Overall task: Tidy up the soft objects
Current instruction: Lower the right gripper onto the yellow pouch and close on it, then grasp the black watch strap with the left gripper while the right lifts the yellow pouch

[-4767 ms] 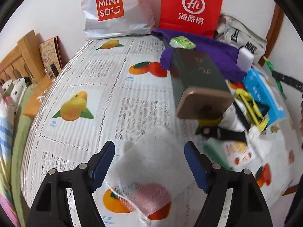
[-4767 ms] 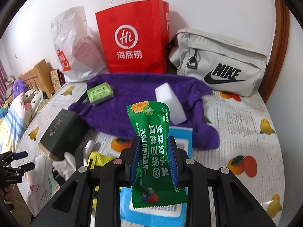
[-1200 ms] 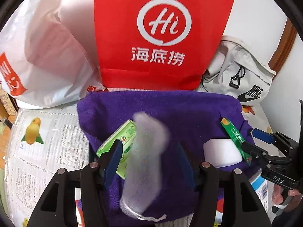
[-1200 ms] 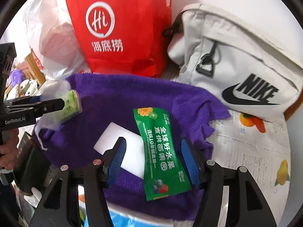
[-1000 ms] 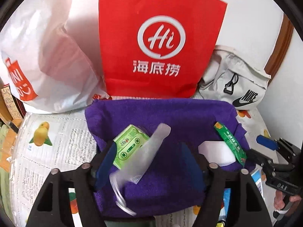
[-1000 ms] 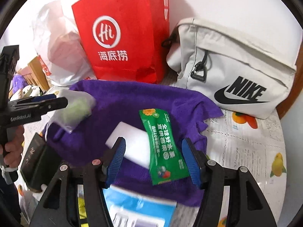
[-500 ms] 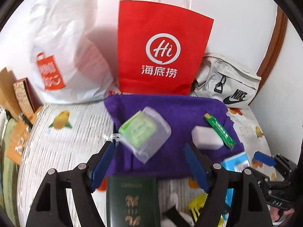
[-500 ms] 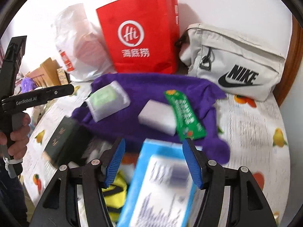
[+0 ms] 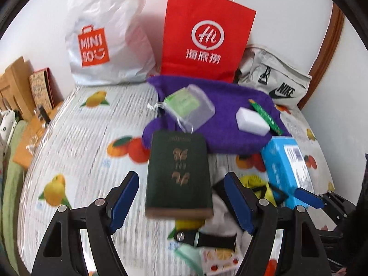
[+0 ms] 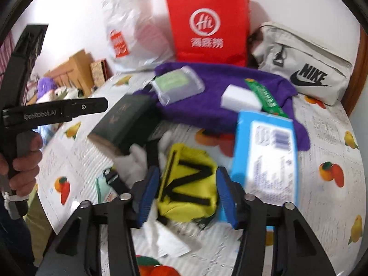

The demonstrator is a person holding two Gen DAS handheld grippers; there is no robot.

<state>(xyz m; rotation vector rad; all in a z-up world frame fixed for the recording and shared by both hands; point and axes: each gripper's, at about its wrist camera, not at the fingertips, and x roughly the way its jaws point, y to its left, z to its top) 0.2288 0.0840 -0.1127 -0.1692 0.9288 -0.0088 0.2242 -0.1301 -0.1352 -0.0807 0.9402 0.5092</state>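
Both tongs spread and empty over the clutter

Right tongs (image 10: pixel 187 193) straddle the yellow pouch (image 10: pixel 187 187) on the bed (image 10: pixel 333 207) without touching; left tongs (image 9: pixel 181 197) hover over the green book (image 9: pixel 178 174). The pouch looks light and floppy, so pinch its bunched middle. Sorted softs lie on the purple towel (image 9: pixel 230 119).
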